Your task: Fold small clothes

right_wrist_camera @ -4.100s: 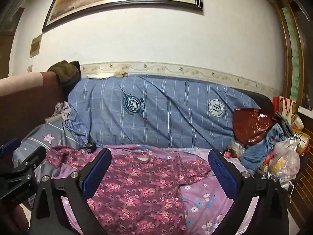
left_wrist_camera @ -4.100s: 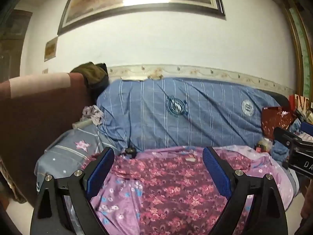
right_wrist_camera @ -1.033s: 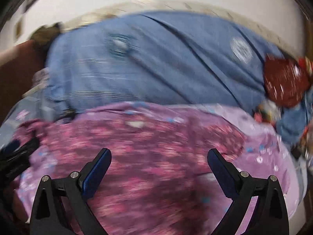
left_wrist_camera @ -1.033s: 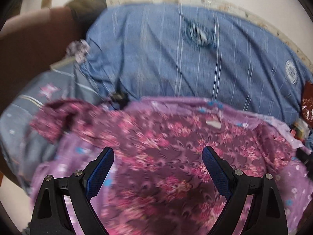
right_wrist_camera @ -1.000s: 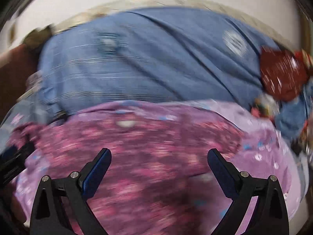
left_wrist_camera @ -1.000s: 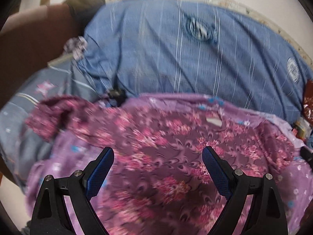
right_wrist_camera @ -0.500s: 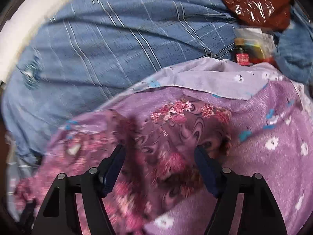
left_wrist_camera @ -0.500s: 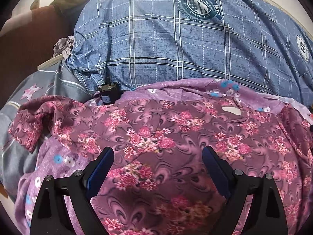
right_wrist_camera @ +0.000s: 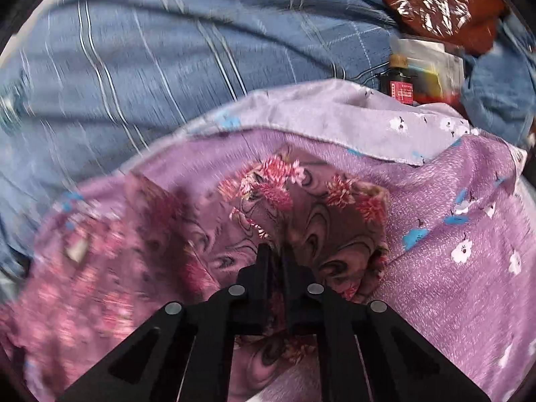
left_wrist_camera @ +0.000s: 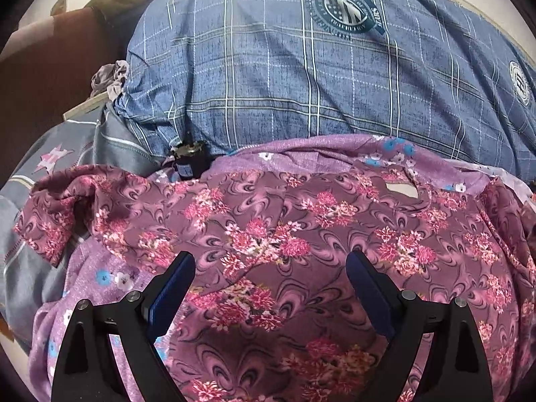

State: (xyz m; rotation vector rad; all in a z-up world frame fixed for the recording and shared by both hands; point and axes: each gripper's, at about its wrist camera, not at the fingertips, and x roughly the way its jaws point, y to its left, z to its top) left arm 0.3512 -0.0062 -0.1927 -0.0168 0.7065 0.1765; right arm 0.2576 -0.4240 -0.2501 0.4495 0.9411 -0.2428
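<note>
Nearest the right wrist camera, the right gripper (right_wrist_camera: 274, 251) had its black jaws pressed together on a fold of the maroon floral-print blouse (right_wrist_camera: 315, 221), pinching it by the short right sleeve. The left gripper (left_wrist_camera: 269, 281) hung spread wide above the garment's middle, its blue-padded fingers (left_wrist_camera: 172, 288) holding nothing.

The blouse lay spread face-up across a lilac flowered blanket (left_wrist_camera: 110, 278) on a couch. It looked thin, light and limp, likely to drape and crease wherever it was lifted. A pinch at a seam, a sleeve hem or the shoulder should hold better than a bite in the loose middle, where the blanket beneath might be caught too.

The left wrist view showed the whole garment: the other sleeve (left_wrist_camera: 50, 224) crumpled toward the left, the pale neck label (left_wrist_camera: 402, 191) near the collar, a small dark object (left_wrist_camera: 189, 160) just beyond the hem. Behind rose a blue checked cover with round crests (left_wrist_camera: 301, 67).

The right wrist view, partly blurred, alone showed the pinch itself, and farther off a dark bottle with a red label (right_wrist_camera: 400, 80) beside a shiny red-brown bag (right_wrist_camera: 439, 3).
</note>
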